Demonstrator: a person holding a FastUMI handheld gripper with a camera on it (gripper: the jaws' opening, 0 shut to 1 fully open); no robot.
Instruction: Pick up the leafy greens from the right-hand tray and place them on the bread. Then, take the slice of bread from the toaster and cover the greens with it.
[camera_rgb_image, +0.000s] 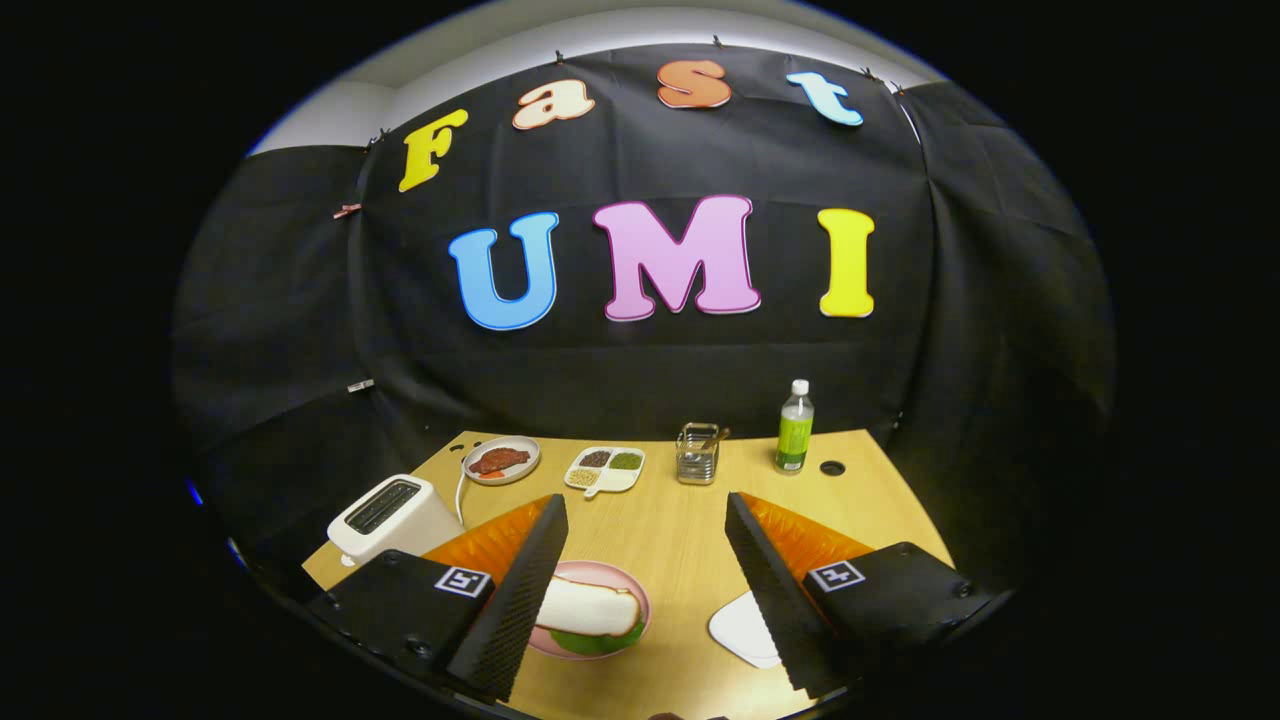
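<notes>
Bread (588, 608) lies on the pink plate (640, 590) between my spread, empty tongs (645, 600), greens (600, 643) peeking out beneath it. Covering looks done; the toaster (393, 515) sits beyond my left finger. I judge nothing remains but lifting clear.

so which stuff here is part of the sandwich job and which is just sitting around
Job:
- bread over greens on pink plate
- toaster
- white tray
- gripper, fingers open

Lying about:
- meat plate
- divided dish
- utensil holder
- bottle
</notes>
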